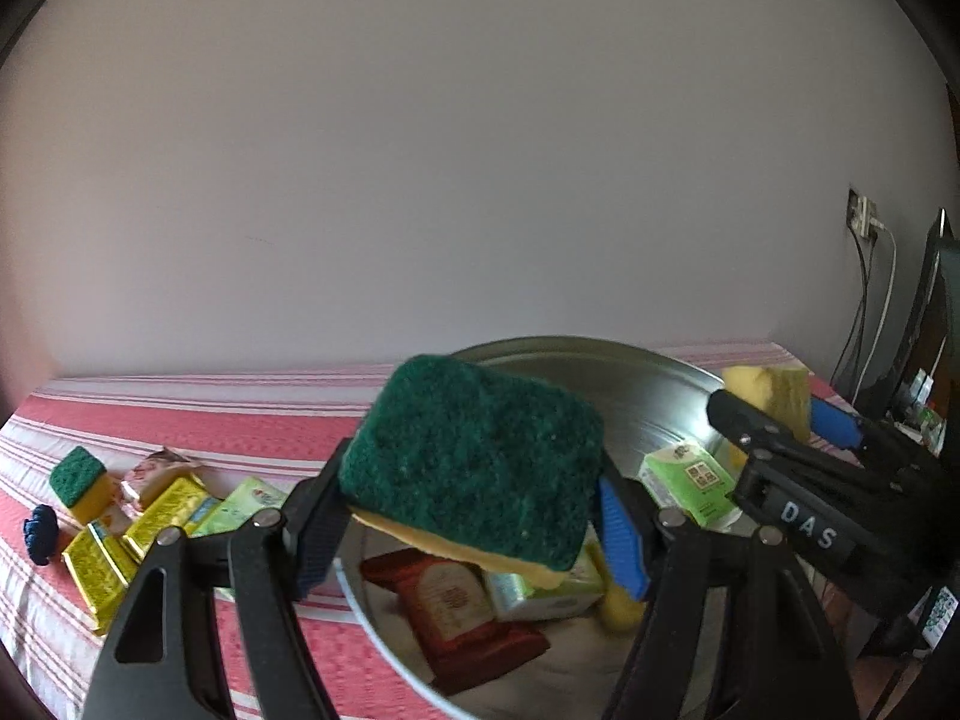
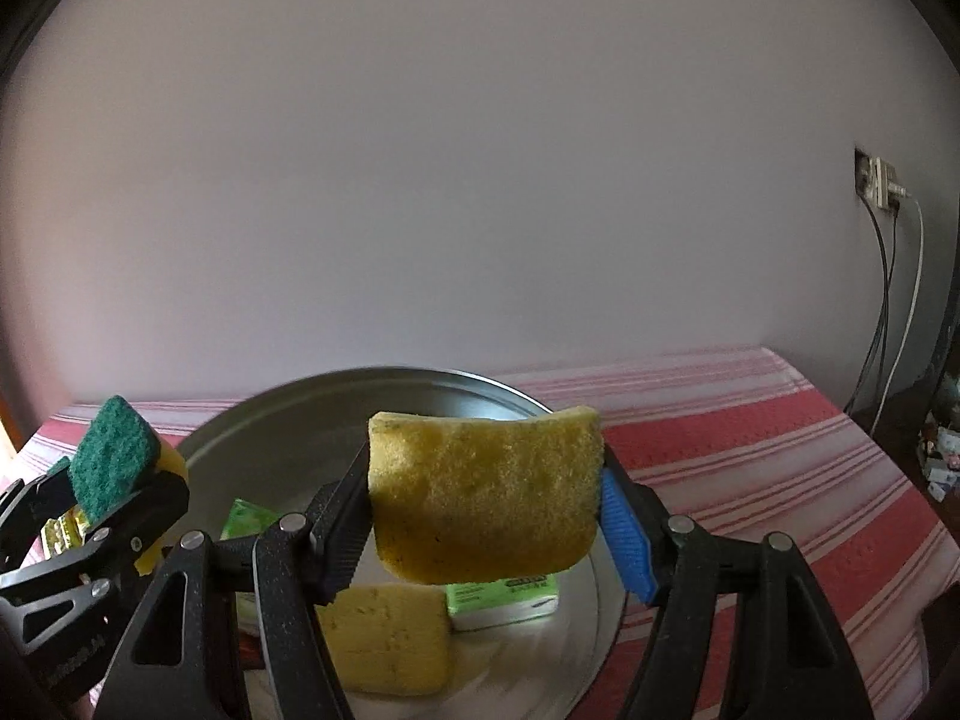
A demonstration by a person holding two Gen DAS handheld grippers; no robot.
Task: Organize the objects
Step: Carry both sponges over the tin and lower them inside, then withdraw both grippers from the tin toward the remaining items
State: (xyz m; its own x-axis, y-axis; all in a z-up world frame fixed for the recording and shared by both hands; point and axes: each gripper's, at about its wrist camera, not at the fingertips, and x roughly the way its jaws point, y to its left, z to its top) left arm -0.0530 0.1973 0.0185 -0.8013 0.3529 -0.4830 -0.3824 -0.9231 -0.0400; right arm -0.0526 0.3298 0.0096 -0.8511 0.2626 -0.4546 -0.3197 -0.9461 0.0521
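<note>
plainly, each claw carries a sponge above the metal basin (image 1: 654, 384), so the coming drop turns on what lies straight below. the left gripper (image 1: 474, 516) pinches a green-topped sponge (image 1: 474, 456) across its long axis, scouring face up and tilted, yellow foam underneath; beneath and just ahead of it sit a red packet (image 1: 456, 606) and a green tissue pack (image 1: 690, 480) in the basin. the right gripper (image 2: 486, 516) pinches a yellow sponge (image 2: 486, 492) by its two short ends, long axis running across between the pads, porous face toward the camera and slightly bowed. below it lies another yellow sponge (image 2: 384, 636) on the basin floor. seen from the right wrist, the left claw hangs to the left, over the basin's near edge. both look about equally placed to let go. more packets (image 1: 150, 516) wait left of the left claw on the striped cloth (image 1: 180, 420).
</note>
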